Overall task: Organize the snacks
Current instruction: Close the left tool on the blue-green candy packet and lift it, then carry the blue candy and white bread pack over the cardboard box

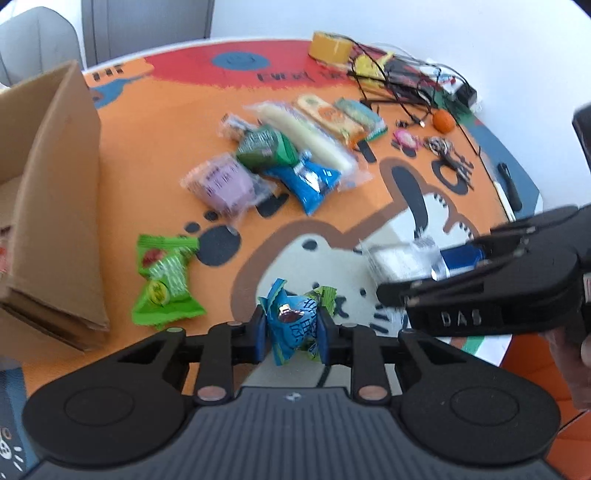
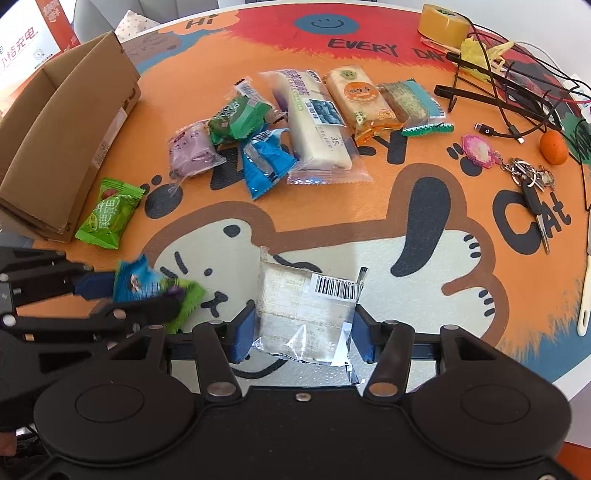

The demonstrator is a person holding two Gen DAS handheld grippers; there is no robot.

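Note:
My left gripper (image 1: 291, 332) is shut on a small blue-and-green wrapped snack (image 1: 291, 317), pinched between its blue pads just above the cartoon table mat (image 1: 155, 147). In the right wrist view the left gripper (image 2: 136, 295) and its snack (image 2: 138, 282) sit at the lower left. My right gripper (image 2: 304, 338) is shut on a clear-wrapped pale snack with a barcode (image 2: 303, 314), a pad against each side. The left wrist view shows the right gripper (image 1: 417, 273) holding that snack (image 1: 399, 258) at the right. An open cardboard box (image 1: 55, 184) (image 2: 74, 122) stands at the left.
Loose on the mat lie a light green packet (image 2: 110, 218), a purple packet (image 2: 192, 151), a dark green packet (image 2: 236, 118), a blue packet (image 2: 266, 162) and long bars (image 2: 317, 122). Keys (image 2: 528, 177), cables (image 2: 517, 74), a tape roll (image 2: 443, 22) and an orange ball (image 2: 553, 147) crowd the far right.

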